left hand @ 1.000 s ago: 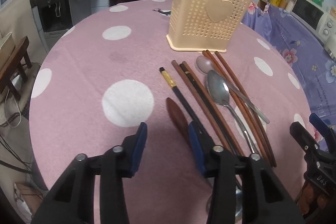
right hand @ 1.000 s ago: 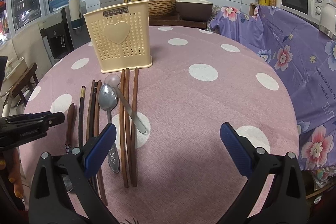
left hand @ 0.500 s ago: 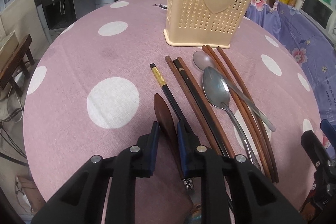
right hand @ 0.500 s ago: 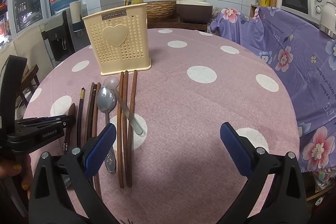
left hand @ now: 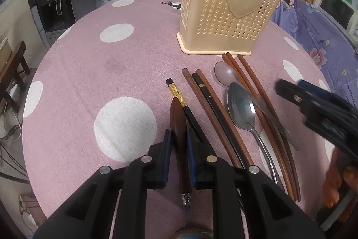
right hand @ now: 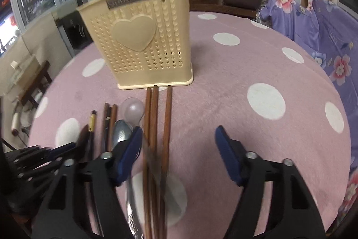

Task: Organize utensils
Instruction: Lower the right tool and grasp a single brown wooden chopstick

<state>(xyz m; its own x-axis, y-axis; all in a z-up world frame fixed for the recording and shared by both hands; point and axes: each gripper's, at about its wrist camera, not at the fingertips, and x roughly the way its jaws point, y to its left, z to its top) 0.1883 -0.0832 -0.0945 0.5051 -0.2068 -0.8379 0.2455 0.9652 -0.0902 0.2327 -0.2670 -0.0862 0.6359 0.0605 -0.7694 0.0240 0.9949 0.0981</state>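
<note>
Left wrist: the left tongs point(left hand: 179, 142) clamp a dark wooden spoon handle point(left hand: 179, 124) lying on the pink polka-dot desk point(left hand: 89, 73); the cream perforated plastic utensil holder point(left hand: 228, 8) stands beyond, contents hidden; right wrist: the right tongs point(right hand: 179, 147) gape wide above brown wooden chopsticks point(right hand: 154, 127)

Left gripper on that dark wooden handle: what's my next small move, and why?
Probably lift straight up. The left gripper has its jaws shut on the dark wooden handle, which lies close beside the black chopstick; the beige holder stands ahead.
</note>
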